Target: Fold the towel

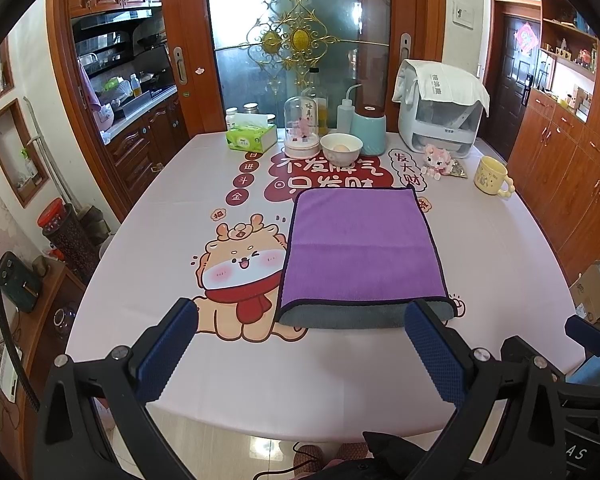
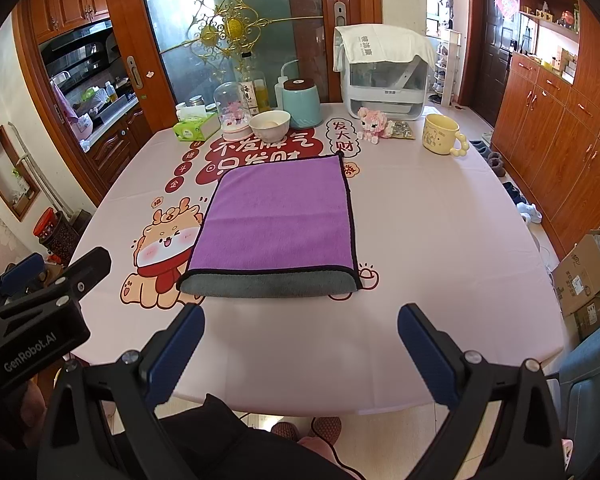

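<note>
The purple towel (image 2: 276,216) lies flat on the table (image 2: 440,240), at 12 o'clock from both grippers. It looks soft and floppy; its near corners seem best to pinch. The left gripper (image 1: 300,352) and right gripper (image 2: 300,352) are wide apart, holding nothing.

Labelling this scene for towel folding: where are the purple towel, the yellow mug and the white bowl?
purple towel (image 2: 276,216): right wrist view, middle of its purple top layer.
yellow mug (image 2: 440,135): right wrist view, its front wall.
white bowl (image 1: 340,153): left wrist view, its outer wall.

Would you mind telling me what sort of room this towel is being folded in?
Most likely a home dining room: a clothed dining table holding a yellow mug and tissue box, with a kitchen counter through the doorway.
</note>
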A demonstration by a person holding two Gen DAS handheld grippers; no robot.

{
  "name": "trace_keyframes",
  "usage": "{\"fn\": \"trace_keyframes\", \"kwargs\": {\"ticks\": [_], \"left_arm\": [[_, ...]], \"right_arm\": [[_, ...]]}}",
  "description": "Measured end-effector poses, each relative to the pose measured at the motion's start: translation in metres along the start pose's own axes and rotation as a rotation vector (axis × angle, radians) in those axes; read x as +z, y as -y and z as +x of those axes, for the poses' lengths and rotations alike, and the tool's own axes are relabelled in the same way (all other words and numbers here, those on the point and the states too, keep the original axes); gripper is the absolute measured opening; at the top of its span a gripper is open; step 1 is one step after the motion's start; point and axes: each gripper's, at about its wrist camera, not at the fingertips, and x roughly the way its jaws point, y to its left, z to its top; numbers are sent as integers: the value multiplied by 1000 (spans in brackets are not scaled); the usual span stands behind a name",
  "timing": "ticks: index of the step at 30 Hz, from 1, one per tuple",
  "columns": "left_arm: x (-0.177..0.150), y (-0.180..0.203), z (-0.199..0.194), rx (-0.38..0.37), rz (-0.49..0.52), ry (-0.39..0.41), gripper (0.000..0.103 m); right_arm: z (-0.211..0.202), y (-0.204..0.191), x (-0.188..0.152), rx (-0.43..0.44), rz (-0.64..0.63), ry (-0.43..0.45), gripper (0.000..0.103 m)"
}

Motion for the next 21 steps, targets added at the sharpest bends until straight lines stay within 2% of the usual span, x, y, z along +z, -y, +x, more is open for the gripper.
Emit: {"fn": "trace_keyframes", "kwargs": {"ticks": [12, 21], "left_arm": [[3, -2, 0, -8, -4, -1, 102], [-4, -7, 5, -27, -24, -41, 102]], "right_arm": [[1, 0, 0, 0, 1, -3, 98], [-3, 1, 1, -4, 6, -8, 98]]}}
